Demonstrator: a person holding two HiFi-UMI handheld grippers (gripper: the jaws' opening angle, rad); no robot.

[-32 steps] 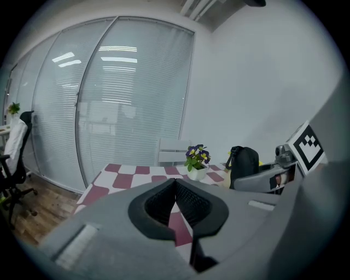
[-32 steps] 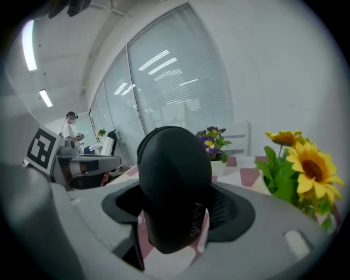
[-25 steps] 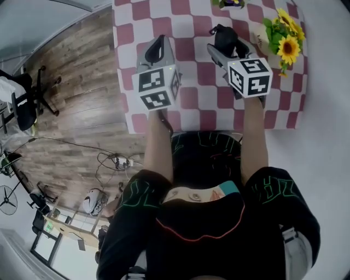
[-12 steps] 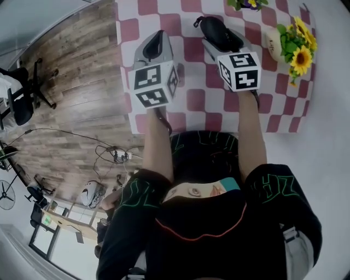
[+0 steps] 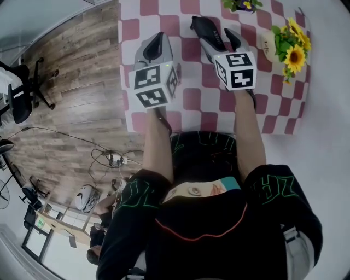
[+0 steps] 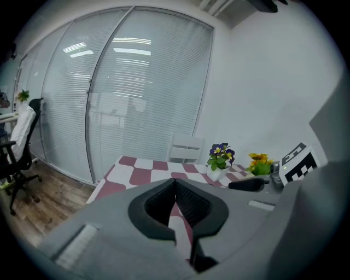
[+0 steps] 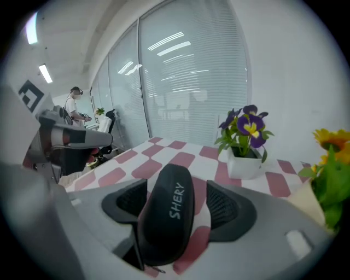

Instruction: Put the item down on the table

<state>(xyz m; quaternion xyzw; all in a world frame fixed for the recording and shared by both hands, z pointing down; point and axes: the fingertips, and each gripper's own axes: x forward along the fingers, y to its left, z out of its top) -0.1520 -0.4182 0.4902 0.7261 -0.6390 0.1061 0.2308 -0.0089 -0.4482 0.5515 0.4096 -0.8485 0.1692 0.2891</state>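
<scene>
A black oblong case printed "SHERY" is held above the red-and-white checkered table. My right gripper is shut on the case, which sticks out forward past the jaws. In the right gripper view the case stands between the two black pads. My left gripper hovers over the table's left part, jaws shut on nothing. From the left gripper view the case shows at the right, level above the tabletop.
A pot of purple pansies stands at the table's far edge. Sunflowers in a vase stand at the far right. An office chair and cables are on the wood floor to the left.
My right gripper has swung the case round so it points toward the far left and sits further over the table. The left gripper has barely moved.
</scene>
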